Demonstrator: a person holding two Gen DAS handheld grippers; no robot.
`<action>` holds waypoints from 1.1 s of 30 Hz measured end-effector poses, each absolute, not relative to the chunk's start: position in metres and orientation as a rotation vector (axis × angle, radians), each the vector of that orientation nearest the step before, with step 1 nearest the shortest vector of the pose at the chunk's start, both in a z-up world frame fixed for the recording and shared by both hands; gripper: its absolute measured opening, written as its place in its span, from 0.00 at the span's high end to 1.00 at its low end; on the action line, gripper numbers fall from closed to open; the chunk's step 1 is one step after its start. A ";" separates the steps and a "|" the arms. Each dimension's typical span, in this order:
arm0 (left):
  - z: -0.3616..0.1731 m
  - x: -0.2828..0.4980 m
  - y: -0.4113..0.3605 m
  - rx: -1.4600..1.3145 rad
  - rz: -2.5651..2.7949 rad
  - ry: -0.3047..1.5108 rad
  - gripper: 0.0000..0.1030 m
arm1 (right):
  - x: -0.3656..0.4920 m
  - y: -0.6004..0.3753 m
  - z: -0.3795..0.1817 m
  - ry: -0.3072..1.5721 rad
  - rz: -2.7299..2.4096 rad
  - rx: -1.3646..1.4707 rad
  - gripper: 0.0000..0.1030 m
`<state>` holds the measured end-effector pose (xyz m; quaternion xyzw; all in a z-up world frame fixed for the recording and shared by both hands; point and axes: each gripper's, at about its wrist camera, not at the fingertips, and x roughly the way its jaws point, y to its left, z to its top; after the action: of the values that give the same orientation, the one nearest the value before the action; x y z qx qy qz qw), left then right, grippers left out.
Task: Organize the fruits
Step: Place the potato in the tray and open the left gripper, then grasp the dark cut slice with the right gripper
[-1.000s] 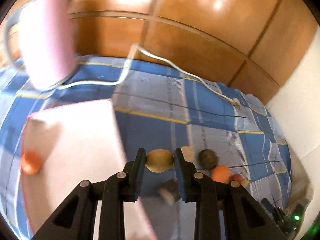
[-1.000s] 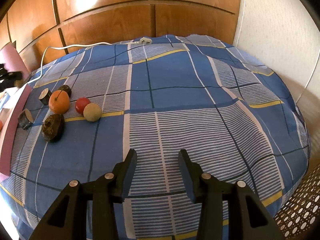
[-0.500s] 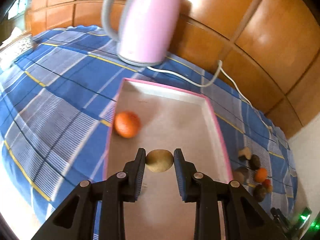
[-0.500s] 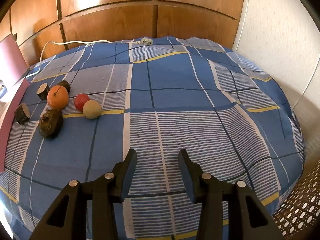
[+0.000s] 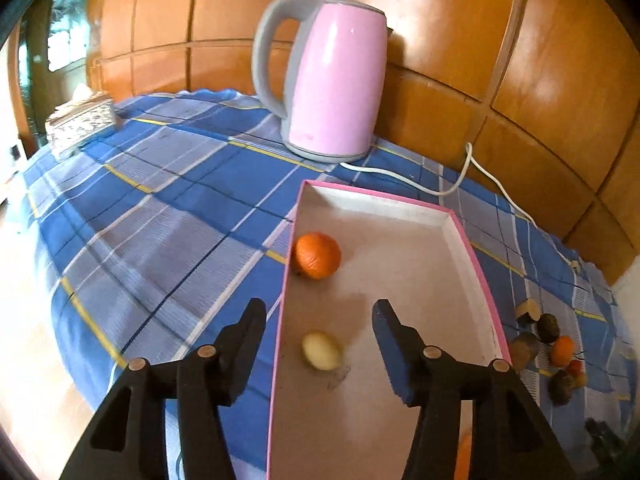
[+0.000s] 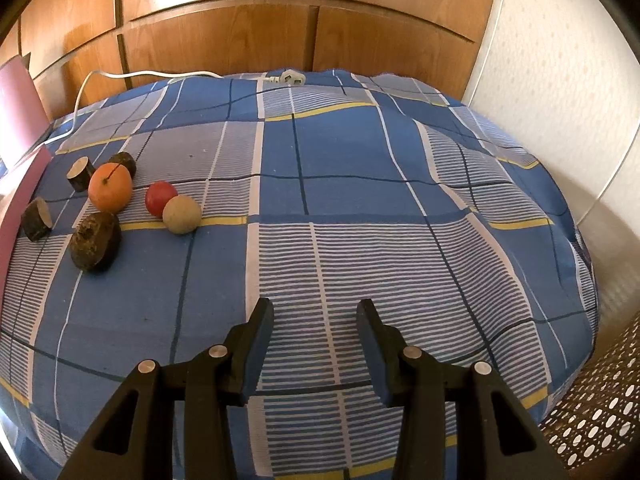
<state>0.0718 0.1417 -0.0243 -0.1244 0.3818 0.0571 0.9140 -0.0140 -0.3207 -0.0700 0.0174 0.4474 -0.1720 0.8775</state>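
Note:
My left gripper (image 5: 319, 312) hangs over the pink-rimmed tray (image 5: 464, 236), its jaws opening and touching nothing. Below them a yellowish-green fruit (image 5: 321, 351), blurred, is in the tray. An orange (image 5: 318, 255) lies by the tray's left wall. My right gripper (image 6: 315, 312) stands open over bare cloth with nothing between its fingers. Far to its left lie an orange (image 6: 110, 186), a red fruit (image 6: 160, 198), a tan ball (image 6: 181, 214) and several dark wood chunks (image 6: 95, 240). The same pile (image 5: 548, 344) shows right of the tray in the left wrist view.
A pink kettle (image 5: 332, 76) stands behind the tray, its white cord (image 5: 448, 184) trailing to a plug (image 6: 290, 77). A tissue box (image 5: 78, 124) sits at the far left. Wood panels back the blue checked table (image 6: 360, 152); a wicker basket (image 6: 600, 420) stands at its right edge.
The left gripper swung left from the fruit pile to above the tray, then opened and let go of the yellowish-green fruit, which dropped into the tray. The right gripper stayed put.

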 end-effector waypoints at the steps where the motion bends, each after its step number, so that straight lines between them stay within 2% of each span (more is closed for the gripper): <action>1: -0.025 0.068 0.142 -0.262 0.134 0.785 0.35 | -0.014 -0.321 -0.070 0.935 -0.360 0.035 0.58; 4: -0.028 0.053 0.142 -0.267 0.208 0.789 0.26 | -0.013 -0.320 -0.070 0.938 -0.361 0.033 0.58; 8: -0.033 0.036 0.141 -0.251 0.247 0.806 0.23 | -0.013 -0.320 -0.069 0.945 -0.363 0.026 0.58; 10: -0.035 0.028 0.141 -0.257 0.244 0.806 0.16 | -0.012 -0.316 -0.066 0.946 -0.352 0.015 0.58; 13: -0.037 0.019 0.140 -0.269 0.246 0.800 0.12 | -0.012 -0.306 -0.056 0.919 -0.317 0.008 0.58; 21: -0.041 0.012 0.128 -0.263 0.222 0.815 0.12 | 0.014 -0.247 -0.026 0.872 -0.029 0.009 0.58; 33: -0.045 0.007 0.123 -0.262 0.213 0.830 0.11 | 0.080 -0.152 -0.034 0.922 0.219 -0.084 0.58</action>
<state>0.0071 0.1228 -0.0449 -0.1268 0.4013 0.1031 0.9013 0.0799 -0.1517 -0.0338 -0.0404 0.4440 0.1056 0.8889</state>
